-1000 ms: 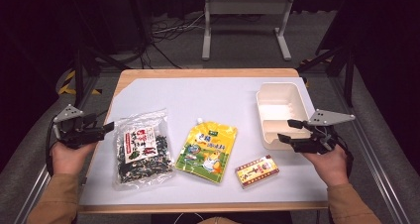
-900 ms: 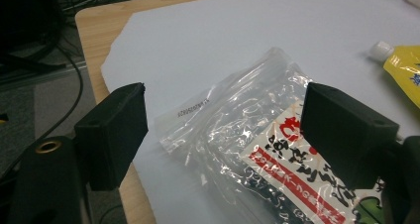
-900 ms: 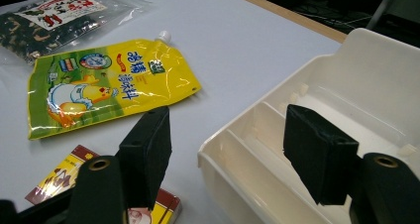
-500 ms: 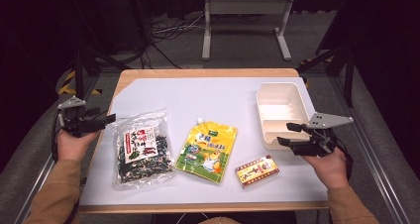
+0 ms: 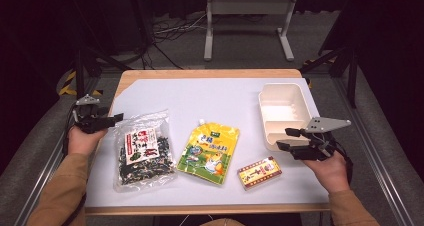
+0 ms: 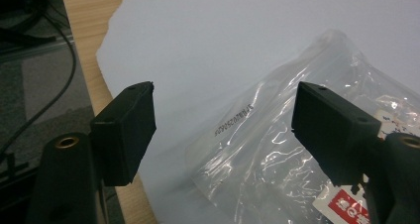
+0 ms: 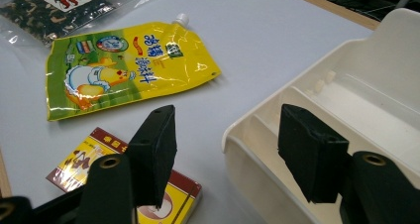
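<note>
I hold my left gripper (image 5: 107,120) at the left edge of the table (image 5: 200,74). Its jaws are spread apart and have just been closing a little. Nothing is pinched between them. The clear bag of dark seaweed (image 5: 144,150) lies flat on the white sheet (image 5: 210,98), just in front of this gripper. In the left gripper view, the bag's clear top corner (image 6: 277,135) sits in the gap between my two jaws and a bit farther on, but the pads do not press it. The bag has a red and white label (image 5: 141,138).

My right gripper (image 5: 289,139) is on the other side of the table. Its jaws are spread too, with nothing between the pads. They have been closing slowly. Its tips are right at the near wall of the cream lunch box (image 5: 282,113). In the right gripper view, that box (image 7: 341,95) stands in front of my right jaw. The small red and yellow box (image 7: 124,177) lies under my left jaw. The yellow pouch (image 7: 129,65) with a white cap lies farther on, past the small box. It rests flat between the seaweed bag and the lunch box.
</note>
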Demonstrator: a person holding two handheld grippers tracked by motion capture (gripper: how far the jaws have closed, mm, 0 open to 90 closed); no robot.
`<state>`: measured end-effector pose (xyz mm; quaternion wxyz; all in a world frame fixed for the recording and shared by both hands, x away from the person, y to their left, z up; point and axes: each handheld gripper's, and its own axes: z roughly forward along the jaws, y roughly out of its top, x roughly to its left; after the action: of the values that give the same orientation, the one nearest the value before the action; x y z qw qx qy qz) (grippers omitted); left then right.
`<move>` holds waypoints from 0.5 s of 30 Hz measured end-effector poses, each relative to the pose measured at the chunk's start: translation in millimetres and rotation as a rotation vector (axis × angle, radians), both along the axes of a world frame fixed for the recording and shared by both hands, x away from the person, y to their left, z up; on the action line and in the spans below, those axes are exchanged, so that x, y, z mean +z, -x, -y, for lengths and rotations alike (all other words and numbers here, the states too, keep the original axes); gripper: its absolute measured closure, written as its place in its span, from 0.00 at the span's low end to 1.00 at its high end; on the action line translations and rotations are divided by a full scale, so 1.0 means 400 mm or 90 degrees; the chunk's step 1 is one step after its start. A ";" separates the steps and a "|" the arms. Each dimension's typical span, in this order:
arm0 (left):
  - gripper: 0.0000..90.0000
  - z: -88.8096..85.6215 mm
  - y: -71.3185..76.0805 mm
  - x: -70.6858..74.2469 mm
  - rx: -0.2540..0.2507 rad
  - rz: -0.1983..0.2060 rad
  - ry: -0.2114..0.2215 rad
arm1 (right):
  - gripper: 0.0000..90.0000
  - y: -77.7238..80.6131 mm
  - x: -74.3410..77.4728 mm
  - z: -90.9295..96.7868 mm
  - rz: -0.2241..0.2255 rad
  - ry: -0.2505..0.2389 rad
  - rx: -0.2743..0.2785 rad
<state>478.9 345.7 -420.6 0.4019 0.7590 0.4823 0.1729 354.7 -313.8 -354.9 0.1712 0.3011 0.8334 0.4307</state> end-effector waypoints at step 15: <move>0.38 -0.028 -0.037 -0.063 -0.014 -0.067 0.034 | 0.44 -0.016 -0.021 -0.036 -0.016 0.002 0.039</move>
<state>493.7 356.9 -445.6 0.3982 0.7609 0.4991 0.1154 360.9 -299.3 -363.1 0.1478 0.2810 0.8451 0.4302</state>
